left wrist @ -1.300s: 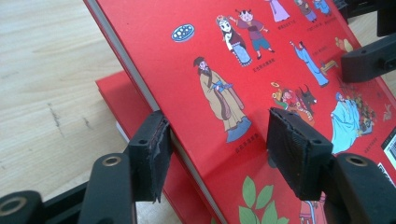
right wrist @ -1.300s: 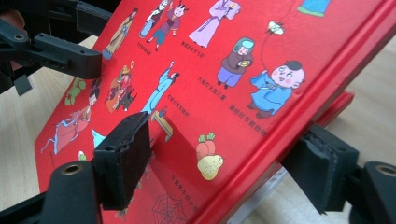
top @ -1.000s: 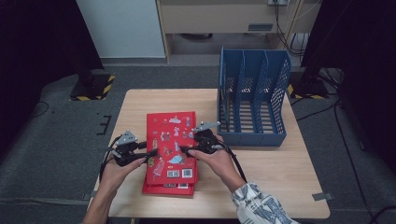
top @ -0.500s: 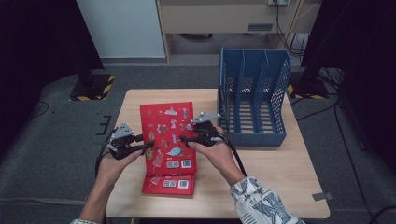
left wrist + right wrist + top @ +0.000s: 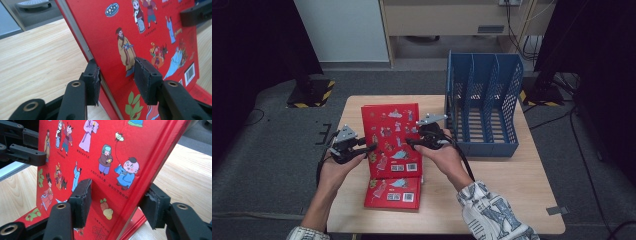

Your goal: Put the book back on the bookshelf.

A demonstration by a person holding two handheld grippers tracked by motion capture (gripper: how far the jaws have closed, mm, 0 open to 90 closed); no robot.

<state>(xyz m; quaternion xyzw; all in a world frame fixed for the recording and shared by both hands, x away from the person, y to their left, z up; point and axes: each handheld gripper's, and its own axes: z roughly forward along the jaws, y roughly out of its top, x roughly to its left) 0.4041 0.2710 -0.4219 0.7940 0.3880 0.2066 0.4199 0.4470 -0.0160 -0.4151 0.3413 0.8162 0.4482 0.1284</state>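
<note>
High view: two red books (image 5: 391, 131), one blue rack (image 5: 482, 102), two tools.

The raised red book (image 5: 389, 135) stands tilted up in the middle of the table (image 5: 522, 200) and blocks the way between the left hand-held gripper (image 5: 367, 148) and the right hand-held gripper (image 5: 411, 142). Each one grips an edge of it. A second red book (image 5: 393, 192) lies flat under it, near the front edge. The blue file rack (image 5: 482, 107) stands tall on the right, just beside the right hand-held gripper, so there is little room to pass there. Its slots are open at the top. The wood is bare left of the books, near the far edge behind them, and at the front right.
</note>
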